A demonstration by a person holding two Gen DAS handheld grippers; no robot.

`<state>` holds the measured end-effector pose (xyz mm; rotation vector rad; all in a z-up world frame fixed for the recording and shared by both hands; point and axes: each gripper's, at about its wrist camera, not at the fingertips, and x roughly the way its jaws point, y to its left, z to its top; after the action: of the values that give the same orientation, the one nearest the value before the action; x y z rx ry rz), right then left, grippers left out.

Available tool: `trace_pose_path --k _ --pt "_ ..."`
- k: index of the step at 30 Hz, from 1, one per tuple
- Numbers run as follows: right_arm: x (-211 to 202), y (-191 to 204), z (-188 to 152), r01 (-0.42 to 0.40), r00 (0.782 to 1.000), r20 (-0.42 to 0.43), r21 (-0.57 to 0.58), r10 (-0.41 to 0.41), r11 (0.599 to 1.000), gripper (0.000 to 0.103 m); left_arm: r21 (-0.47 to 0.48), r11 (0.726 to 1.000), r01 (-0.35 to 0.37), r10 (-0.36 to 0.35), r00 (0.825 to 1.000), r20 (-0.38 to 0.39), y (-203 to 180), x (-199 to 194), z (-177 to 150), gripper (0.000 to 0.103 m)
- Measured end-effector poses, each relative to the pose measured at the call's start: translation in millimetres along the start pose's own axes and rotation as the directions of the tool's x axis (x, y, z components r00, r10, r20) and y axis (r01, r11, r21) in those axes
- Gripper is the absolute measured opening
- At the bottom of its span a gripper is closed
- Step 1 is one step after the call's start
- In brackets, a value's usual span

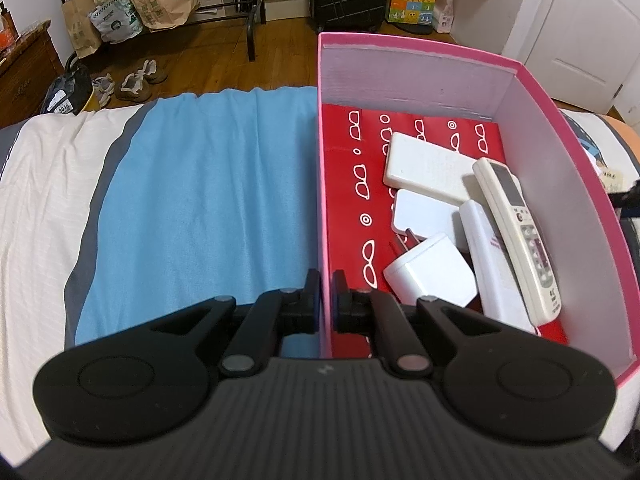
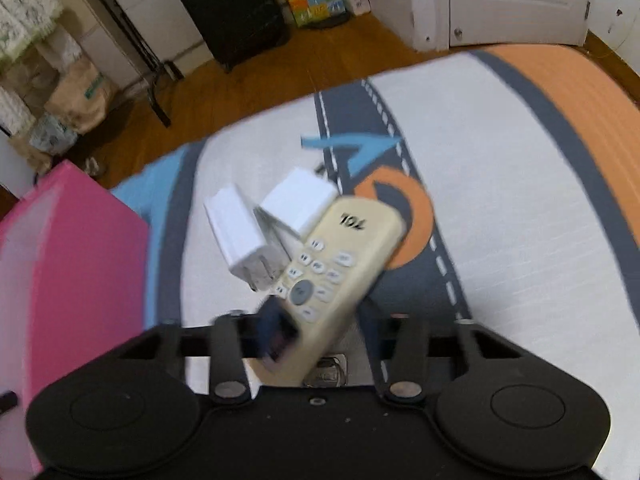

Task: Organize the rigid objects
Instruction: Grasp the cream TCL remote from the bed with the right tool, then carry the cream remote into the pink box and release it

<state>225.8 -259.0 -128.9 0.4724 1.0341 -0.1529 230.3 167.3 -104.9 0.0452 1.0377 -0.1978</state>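
Observation:
A pink box [image 1: 552, 120] with a red patterned floor stands on the bed. It holds a long white remote [image 1: 516, 236], a white power bank [image 1: 428, 168], white chargers [image 1: 432, 270] and another white device. My left gripper [image 1: 327, 286] is shut on the box's left wall near its front corner. My right gripper [image 2: 320, 320] is shut on a cream TCL remote [image 2: 340, 272] and holds it tilted above the bed. Two white plug chargers [image 2: 240, 236] lie on the bed just beyond it. The pink box [image 2: 80, 260] shows at the left of the right wrist view.
The bed cover has blue [image 1: 200, 200], grey, white and orange [image 2: 560, 120] areas. Beyond the bed are a wooden floor, paper bags [image 1: 160, 0], shoes [image 1: 140, 80], a black suitcase [image 2: 236, 8] and a white door [image 2: 520, 0].

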Motion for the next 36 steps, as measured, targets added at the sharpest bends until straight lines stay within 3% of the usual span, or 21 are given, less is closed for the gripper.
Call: trace_pose_path --k 5,9,17,26,32,34,36 --pt "-16 -8 -7 -0.037 0.998 -0.05 0.041 0.039 0.998 0.024 -0.007 1.0 0.005 -0.005 1.0 -0.002 1 1 2 0.005" --pt "-23 -5 -15 -0.039 0.995 -0.089 0.056 0.043 0.998 0.024 -0.012 1.0 0.012 -0.012 1.0 -0.005 3 1 2 0.005" --pt "4 4 -17 -0.008 0.991 -0.137 0.015 0.01 1.0 0.024 -0.014 1.0 0.011 -0.011 1.0 -0.005 3 1 2 0.005" --pt "-4 19 -23 0.008 0.995 -0.101 -0.052 -0.014 0.999 0.021 -0.002 1.0 0.006 -0.006 1.0 -0.009 2 3 1 0.005" --pt "-46 13 -22 -0.113 0.993 -0.032 0.058 0.115 0.992 0.021 -0.009 1.0 0.012 -0.012 1.0 -0.011 2 4 2 0.005" --pt "-63 16 -24 -0.205 0.979 0.002 0.071 0.205 0.976 0.021 -0.009 1.0 0.012 -0.012 1.0 -0.011 3 3 3 0.005" --pt "-76 24 -28 -0.327 0.945 0.027 0.061 0.326 0.943 0.021 -0.011 1.0 0.014 -0.014 1.0 -0.01 3 3 3 0.005"
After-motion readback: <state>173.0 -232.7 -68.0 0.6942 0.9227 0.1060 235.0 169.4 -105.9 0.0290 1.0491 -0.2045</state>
